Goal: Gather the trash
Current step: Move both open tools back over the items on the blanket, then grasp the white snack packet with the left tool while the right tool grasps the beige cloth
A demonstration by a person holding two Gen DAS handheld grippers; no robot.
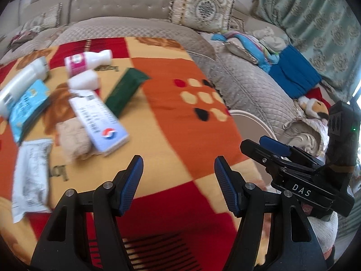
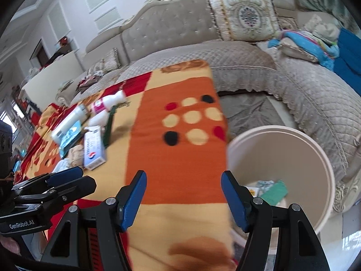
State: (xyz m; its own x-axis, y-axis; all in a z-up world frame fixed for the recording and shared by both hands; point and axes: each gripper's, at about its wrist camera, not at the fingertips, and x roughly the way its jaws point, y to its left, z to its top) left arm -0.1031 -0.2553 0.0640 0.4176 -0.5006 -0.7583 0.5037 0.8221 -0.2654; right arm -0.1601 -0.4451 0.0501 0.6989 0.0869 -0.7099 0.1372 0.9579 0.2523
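Tools (image 1: 178, 169) (image 2: 183, 185) angled down, empty.

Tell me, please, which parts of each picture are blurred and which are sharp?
Left wrist view: the left gripper is sharp, while the boxes and bottles on the blanket smear. Right wrist view: the right gripper is sharp, the blanket blurs, and the bin edge is soft.

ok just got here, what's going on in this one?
A person is clearing trash off a blanket-covered table with two handheld grippers. Right now both the left gripper and the right gripper are open and empty. Litter remains in a pile: a pink-labelled white bottle, a green packet, a white box and a white wrapper. The round bin beside the table already holds a few pieces.
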